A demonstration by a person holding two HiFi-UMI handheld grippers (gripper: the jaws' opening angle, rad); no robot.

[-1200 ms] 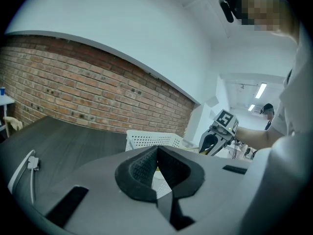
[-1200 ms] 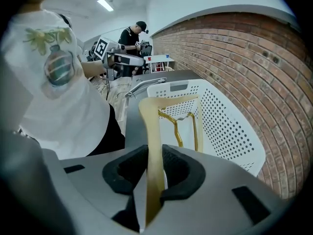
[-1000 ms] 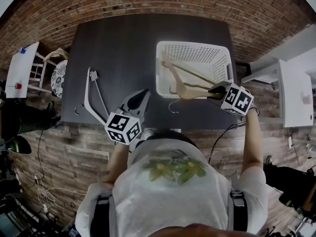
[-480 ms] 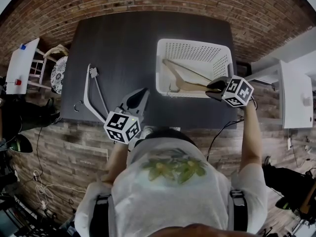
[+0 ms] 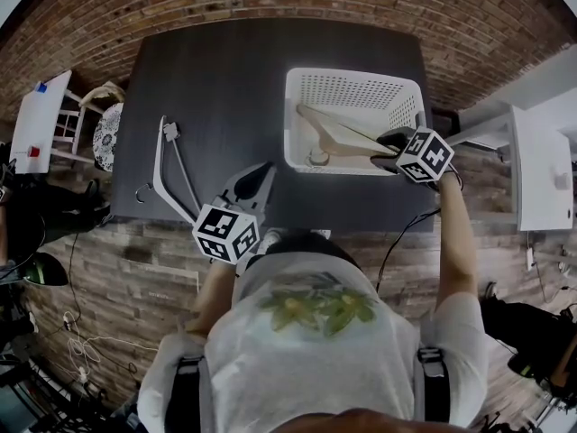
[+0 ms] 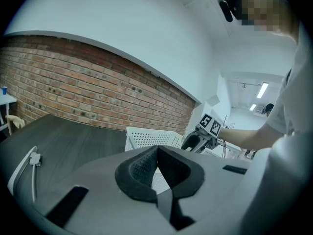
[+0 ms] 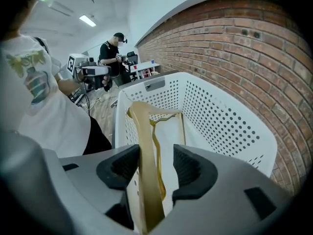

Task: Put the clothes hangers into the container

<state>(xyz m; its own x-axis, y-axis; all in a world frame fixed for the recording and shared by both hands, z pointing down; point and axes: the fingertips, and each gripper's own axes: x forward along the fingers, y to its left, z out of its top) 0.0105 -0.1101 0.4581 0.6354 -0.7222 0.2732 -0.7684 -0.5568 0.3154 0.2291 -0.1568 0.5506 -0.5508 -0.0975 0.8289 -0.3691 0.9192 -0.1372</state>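
Step in hand: release of the tan wooden clothes hanger (image 7: pixel 145 180) into the white perforated plastic basket (image 5: pixel 352 81).

The right claw (image 7: pixel 156 163) has just been opening. Its jaws stand wide, with the hanger between them, against one pad and clear of the other. The hanger's far end lies inside the basket.

The left claw (image 6: pixel 157 168) is closed and empty.

Next move: back the right claw away, then collect the white plastic hanger (image 5: pixel 160 177) from the dark counter (image 5: pixel 225 79).
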